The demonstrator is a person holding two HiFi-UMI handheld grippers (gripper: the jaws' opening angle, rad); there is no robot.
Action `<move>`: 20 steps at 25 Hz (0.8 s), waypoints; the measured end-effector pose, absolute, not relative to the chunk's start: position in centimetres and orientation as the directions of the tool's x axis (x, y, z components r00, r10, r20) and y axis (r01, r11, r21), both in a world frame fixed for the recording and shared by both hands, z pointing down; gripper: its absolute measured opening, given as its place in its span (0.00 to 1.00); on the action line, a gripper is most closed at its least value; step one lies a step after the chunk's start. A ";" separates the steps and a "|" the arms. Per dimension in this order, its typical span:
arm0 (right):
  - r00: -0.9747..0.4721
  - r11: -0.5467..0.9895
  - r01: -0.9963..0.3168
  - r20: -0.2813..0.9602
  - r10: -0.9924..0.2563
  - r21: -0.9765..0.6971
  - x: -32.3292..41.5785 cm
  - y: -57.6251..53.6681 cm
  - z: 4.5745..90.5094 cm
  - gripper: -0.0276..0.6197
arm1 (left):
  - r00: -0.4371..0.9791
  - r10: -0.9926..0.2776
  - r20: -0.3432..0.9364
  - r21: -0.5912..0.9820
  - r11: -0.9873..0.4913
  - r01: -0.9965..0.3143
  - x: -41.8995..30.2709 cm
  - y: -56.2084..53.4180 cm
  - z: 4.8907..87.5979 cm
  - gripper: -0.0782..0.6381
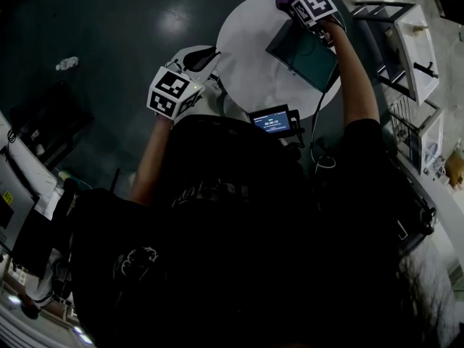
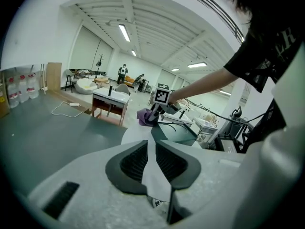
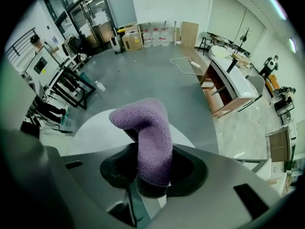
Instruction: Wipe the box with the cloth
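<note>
Though tiny overhead, cloth in right tool.

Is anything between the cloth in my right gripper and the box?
Nothing visible. The right gripper holds the purple cloth at the far edge of the box on the round table, and the box top looks bare.

Bare counter lies open ahead of the left gripper jaws up to the box ahead-right, where the right gripper and the person's arm block passage, a small screen stands right of those jaws, and the cloth fills the right jaws with bare counter and floor beyond.
</note>
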State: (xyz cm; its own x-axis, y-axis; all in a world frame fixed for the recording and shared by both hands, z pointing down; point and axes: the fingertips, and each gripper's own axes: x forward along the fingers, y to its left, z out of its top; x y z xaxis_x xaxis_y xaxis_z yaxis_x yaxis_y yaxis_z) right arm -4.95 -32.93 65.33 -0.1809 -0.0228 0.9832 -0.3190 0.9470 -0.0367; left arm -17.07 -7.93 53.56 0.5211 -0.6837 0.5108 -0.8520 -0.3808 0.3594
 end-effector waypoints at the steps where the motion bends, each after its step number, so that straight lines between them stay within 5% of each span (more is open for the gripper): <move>1: -0.196 0.943 -0.330 0.980 -0.023 -0.044 -5.8 -32.8 65.1 0.26 | 0.519 -0.688 0.508 0.359 -0.378 -0.853 -17.5 -7.9 53.6 0.17; 20: -0.176 0.927 -0.366 0.984 0.018 -0.083 -8.3 -27.1 65.9 0.26 | 0.514 -0.707 0.486 0.371 -0.366 -0.854 -21.5 -6.8 53.8 0.17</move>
